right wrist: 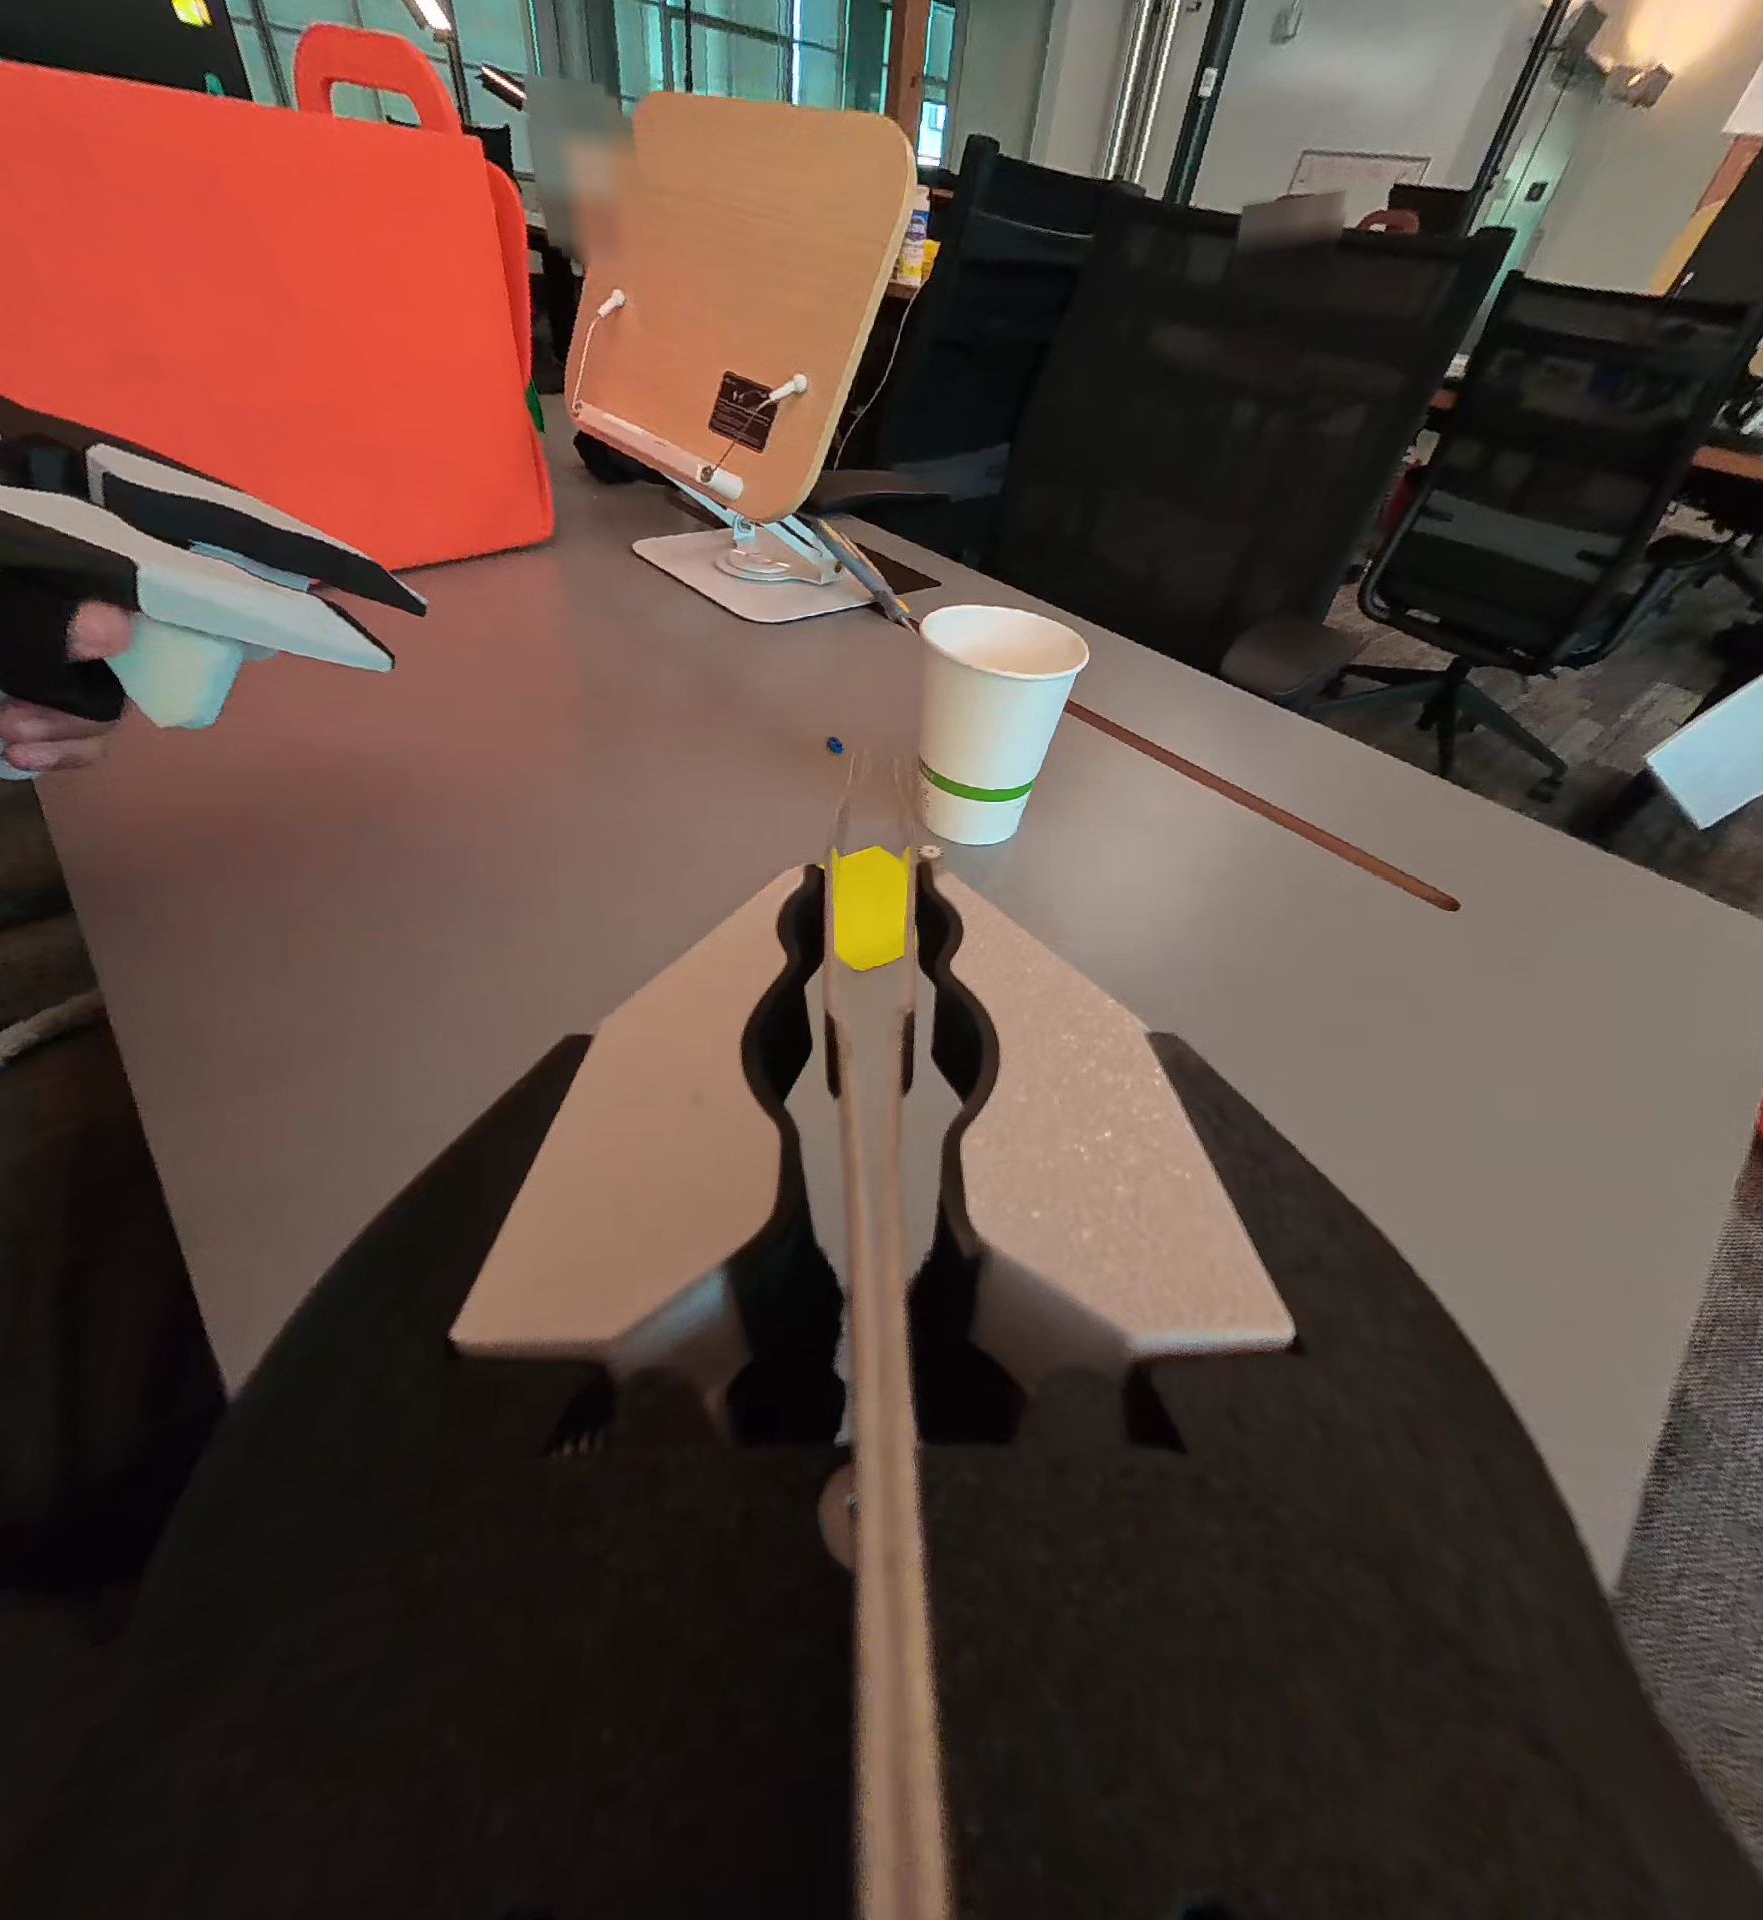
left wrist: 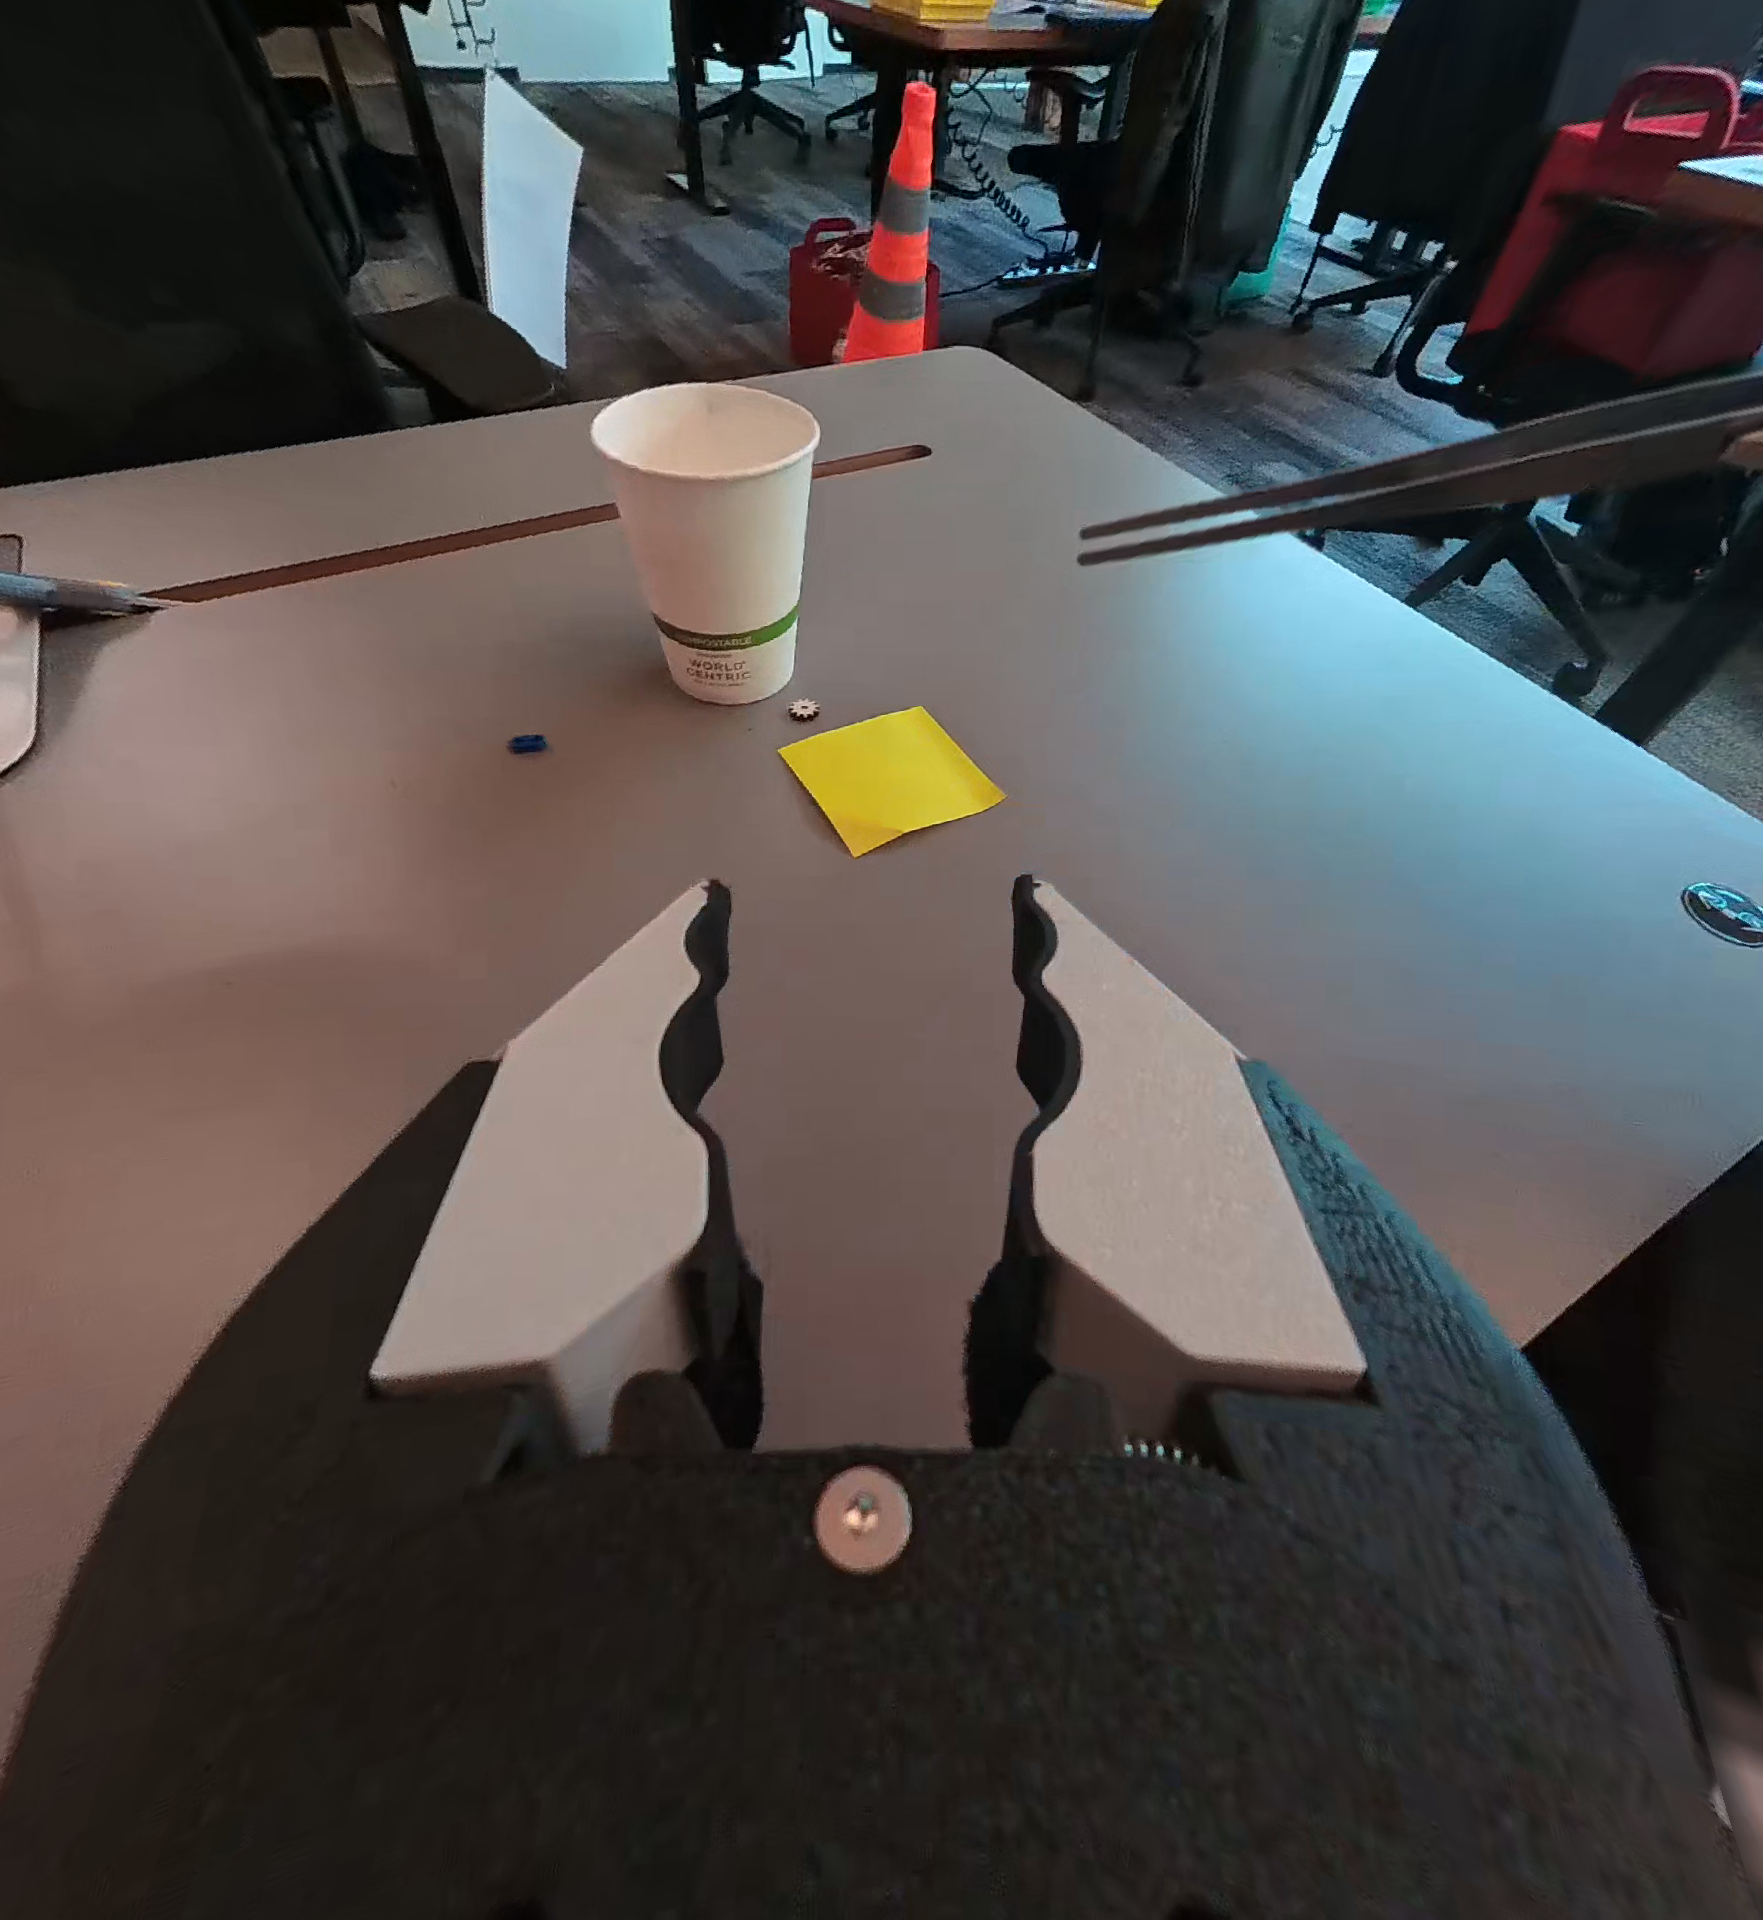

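My left gripper (left wrist: 864, 885) is open and empty, held above the grey table (left wrist: 1324, 831). Ahead of it lie a yellow sticky note (left wrist: 892, 779), a tiny white gear (left wrist: 803, 710) and a small blue piece (left wrist: 527, 743); a white paper cup (left wrist: 716, 540) with a green band stands upright behind them. My right gripper (right wrist: 869, 868) is shut on long metal tweezers (right wrist: 882, 1195), whose tips reach out over the table near the cup (right wrist: 991, 717). The tweezers also show in the left wrist view (left wrist: 1428, 488), hovering at the right. The note (right wrist: 866, 906) shows between the tweezer arms.
A wooden book stand (right wrist: 742, 301) on a metal base and a large orange bag (right wrist: 222, 312) stand at the table's far side. A long slot (right wrist: 1261, 805) runs across the table. A pen (left wrist: 35, 592) lies at the left. Office chairs (right wrist: 1220, 416) and an orange cone (left wrist: 898, 229) stand beyond. Left tips to right tips: about 25 cm. The yellow sticky note (left wrist: 892, 779) lies around 20 cm away from my left fingertips.
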Tool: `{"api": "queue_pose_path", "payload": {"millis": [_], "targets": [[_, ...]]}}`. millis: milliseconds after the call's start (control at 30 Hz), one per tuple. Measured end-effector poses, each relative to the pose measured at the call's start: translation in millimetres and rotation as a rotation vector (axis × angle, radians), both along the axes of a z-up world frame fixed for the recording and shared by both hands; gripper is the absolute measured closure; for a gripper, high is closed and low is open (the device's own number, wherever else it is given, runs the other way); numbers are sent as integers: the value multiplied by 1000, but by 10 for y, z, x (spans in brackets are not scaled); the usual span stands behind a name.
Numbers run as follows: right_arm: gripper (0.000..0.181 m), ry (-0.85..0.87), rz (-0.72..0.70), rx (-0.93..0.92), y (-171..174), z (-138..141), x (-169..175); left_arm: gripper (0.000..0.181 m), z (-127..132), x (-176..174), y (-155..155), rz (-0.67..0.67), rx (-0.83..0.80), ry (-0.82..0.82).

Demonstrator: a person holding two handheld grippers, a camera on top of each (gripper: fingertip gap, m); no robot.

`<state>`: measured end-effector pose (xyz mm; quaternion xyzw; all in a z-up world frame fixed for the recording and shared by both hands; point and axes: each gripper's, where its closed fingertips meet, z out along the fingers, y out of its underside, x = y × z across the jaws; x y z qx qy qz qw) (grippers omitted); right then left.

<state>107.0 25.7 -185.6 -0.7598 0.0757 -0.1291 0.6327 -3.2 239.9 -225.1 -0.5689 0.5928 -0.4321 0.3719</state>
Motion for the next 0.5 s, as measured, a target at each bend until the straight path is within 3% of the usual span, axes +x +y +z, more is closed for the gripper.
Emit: {"api": "queue_pose_path", "payload": {"millis": [267, 500], "targets": [[164, 85, 12, 30, 114, -72, -37, 126, -5, -1, 66, 15, -96, 6], [164, 116, -80, 23, 274, -294, 251, 126, -57, 13, 66, 15, -131, 24]]}}
